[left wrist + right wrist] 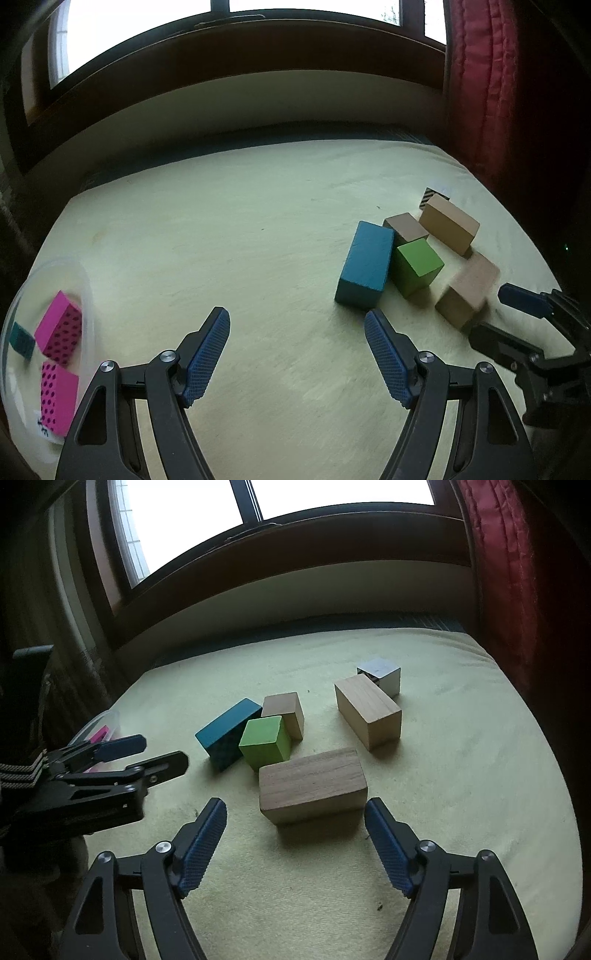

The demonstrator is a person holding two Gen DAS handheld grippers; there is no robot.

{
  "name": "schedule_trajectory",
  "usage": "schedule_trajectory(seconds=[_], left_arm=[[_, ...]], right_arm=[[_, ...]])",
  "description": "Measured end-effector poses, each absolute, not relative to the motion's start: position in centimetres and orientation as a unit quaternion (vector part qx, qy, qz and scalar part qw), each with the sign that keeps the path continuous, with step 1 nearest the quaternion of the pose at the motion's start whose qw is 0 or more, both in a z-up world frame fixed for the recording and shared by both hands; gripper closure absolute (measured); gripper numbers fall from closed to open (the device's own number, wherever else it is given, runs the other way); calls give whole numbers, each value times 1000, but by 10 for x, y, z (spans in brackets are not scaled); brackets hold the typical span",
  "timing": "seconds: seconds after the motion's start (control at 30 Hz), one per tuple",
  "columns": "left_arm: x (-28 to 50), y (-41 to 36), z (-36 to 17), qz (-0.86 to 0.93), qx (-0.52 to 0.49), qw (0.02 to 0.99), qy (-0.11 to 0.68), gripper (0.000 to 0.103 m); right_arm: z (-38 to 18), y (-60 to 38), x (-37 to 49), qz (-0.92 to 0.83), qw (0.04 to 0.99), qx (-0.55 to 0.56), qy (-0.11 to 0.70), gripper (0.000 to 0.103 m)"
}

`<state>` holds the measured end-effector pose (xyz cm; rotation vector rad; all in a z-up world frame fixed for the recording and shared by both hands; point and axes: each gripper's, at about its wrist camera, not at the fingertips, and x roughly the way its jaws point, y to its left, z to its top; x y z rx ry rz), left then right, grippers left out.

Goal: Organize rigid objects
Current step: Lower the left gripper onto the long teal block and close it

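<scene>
Wooden blocks [312,785], smooth, rectangular

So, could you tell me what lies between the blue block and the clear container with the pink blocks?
Only bare cream cloth: the left wrist view shows nothing between the blue block and the clear container, apart from the open left gripper hovering nearer the camera.

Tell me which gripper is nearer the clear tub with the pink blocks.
Left. The left gripper hangs open just beside the tub, which sits at its left. The right gripper is open over at the wooden block, farther from the tub.
</scene>
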<state>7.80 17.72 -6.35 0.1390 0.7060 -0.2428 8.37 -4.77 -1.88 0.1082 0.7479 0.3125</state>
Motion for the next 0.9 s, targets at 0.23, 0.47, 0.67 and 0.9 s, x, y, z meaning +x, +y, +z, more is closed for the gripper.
schedule_trajectory(seconds=[0.23,0.47,0.67,0.9], left_arm=[[88,163,-69,-125,76,926,347,27],[101,151,-72,-137,77,925,347,35],[115,138,-75,-148,85,921,350,43],[122,133,-76,-165,81,917,355,61]], right_arm=[[-19,-50,84,148,919,59,362,23],[-19,-50,84,147,920,59,360,23],[-19,-50,84,147,920,60,360,23],[-20,-50,85,147,919,61,361,23]])
